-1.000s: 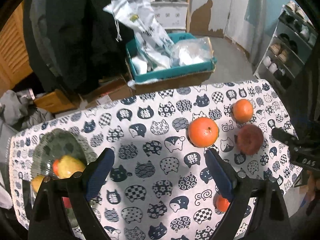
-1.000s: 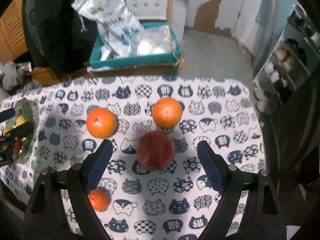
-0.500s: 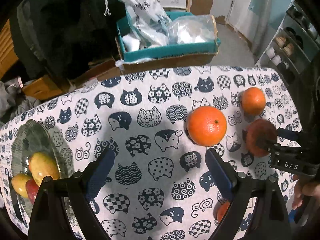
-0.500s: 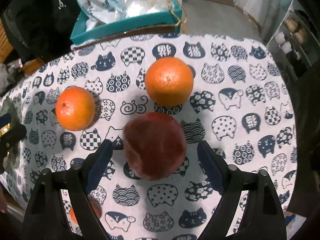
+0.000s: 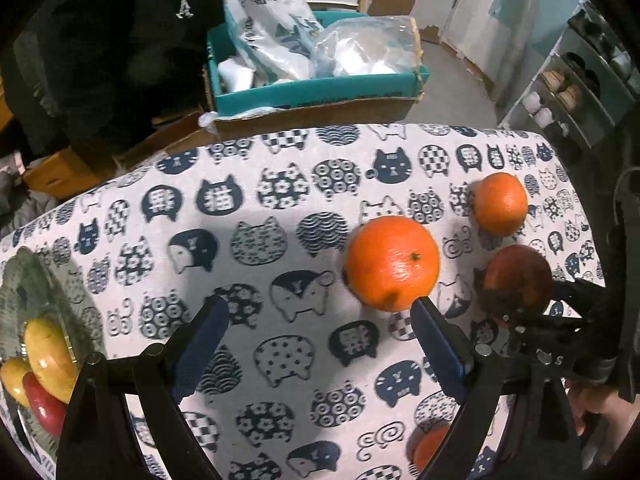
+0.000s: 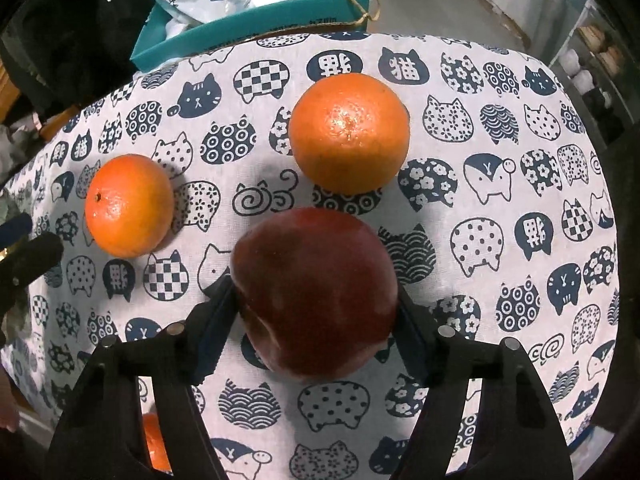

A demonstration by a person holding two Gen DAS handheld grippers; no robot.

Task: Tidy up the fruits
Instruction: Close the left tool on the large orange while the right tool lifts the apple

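A dark red apple (image 6: 316,292) sits on the cat-print tablecloth (image 6: 500,208), and my right gripper (image 6: 314,300) is closed around it, both pads touching its sides. The apple also shows in the left wrist view (image 5: 518,280). A large orange (image 6: 349,132) lies just beyond it and another orange (image 6: 129,205) to its left. My left gripper (image 5: 320,328) is open and empty, its right pad next to the large orange (image 5: 392,263). A second orange (image 5: 500,203) lies behind the apple. A glass bowl (image 5: 24,280) at far left holds yellow and red fruit (image 5: 50,354).
A small orange (image 5: 430,446) lies near the table's front edge, behind my left gripper's right finger. A teal cardboard box (image 5: 316,88) with plastic bags stands on the floor beyond the table. Shelves (image 5: 580,80) stand at the right.
My right gripper has moved down and forward and closed its jaws onto the red apple. My left gripper has moved closer to the table, toward the large orange.
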